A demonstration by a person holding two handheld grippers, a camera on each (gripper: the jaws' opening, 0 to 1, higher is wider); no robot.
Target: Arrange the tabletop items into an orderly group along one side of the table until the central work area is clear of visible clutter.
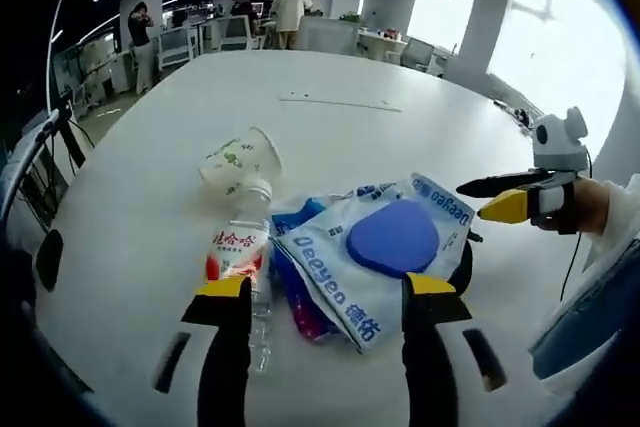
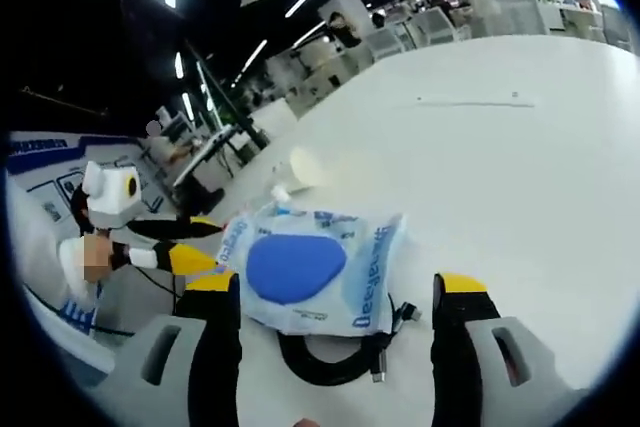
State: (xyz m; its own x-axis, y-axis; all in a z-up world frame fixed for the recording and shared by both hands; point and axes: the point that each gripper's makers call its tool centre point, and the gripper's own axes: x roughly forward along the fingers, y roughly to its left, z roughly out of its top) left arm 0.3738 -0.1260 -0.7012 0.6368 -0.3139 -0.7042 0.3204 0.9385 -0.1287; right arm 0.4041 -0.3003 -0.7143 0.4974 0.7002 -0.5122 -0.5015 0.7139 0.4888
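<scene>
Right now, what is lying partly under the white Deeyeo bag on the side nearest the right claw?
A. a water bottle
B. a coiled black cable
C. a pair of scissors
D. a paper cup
B: in the right gripper view a black cable loops out from under the Deeyeo bag.

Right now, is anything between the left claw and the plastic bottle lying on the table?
Nothing visible. The left claw is open, and the plastic bottle lies just ahead of its left jaw, beside the blue-and-white pouch. The paper cup lies beyond the bottle.
</scene>
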